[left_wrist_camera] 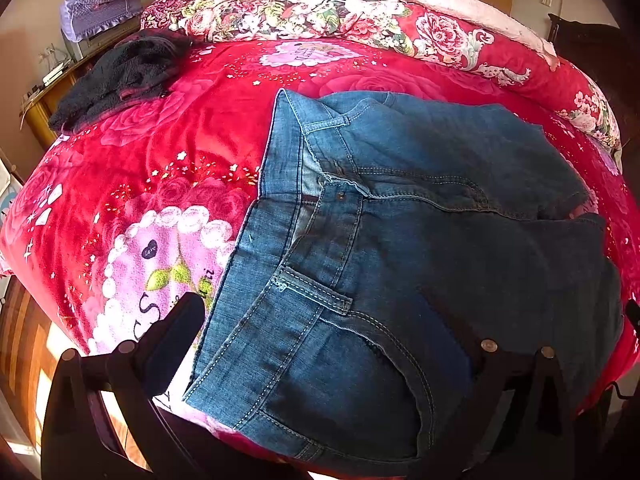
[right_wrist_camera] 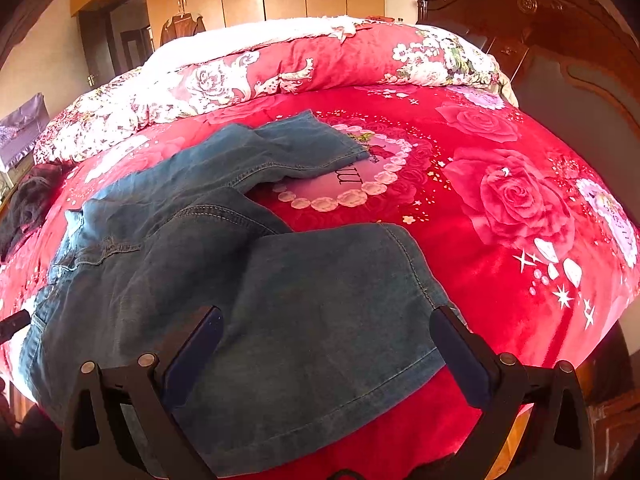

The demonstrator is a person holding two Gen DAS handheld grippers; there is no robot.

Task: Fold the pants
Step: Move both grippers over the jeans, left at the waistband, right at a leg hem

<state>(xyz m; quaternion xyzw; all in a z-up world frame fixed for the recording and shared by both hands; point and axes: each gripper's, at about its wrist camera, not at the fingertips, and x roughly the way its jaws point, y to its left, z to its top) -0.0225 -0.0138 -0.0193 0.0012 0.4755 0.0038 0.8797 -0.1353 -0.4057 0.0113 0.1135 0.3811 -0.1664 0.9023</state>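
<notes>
Blue jeans (left_wrist_camera: 400, 240) lie spread on a red floral bedspread (left_wrist_camera: 160, 152), waistband to the left in the left wrist view, fly open. My left gripper (left_wrist_camera: 316, 312) is open, its fingers wide apart over the near waistband and pocket. In the right wrist view the jeans' legs (right_wrist_camera: 320, 300) lie apart in a V, the near leg's hem toward me. My right gripper (right_wrist_camera: 328, 328) is open, its fingers straddling the near leg close to the hem.
A dark fleece garment (left_wrist_camera: 120, 76) lies at the bed's far left. A rolled floral quilt (right_wrist_camera: 280, 68) runs along the far side. A dark wooden headboard (right_wrist_camera: 560, 40) stands at the right. A wooden dresser (left_wrist_camera: 44, 100) stands left of the bed.
</notes>
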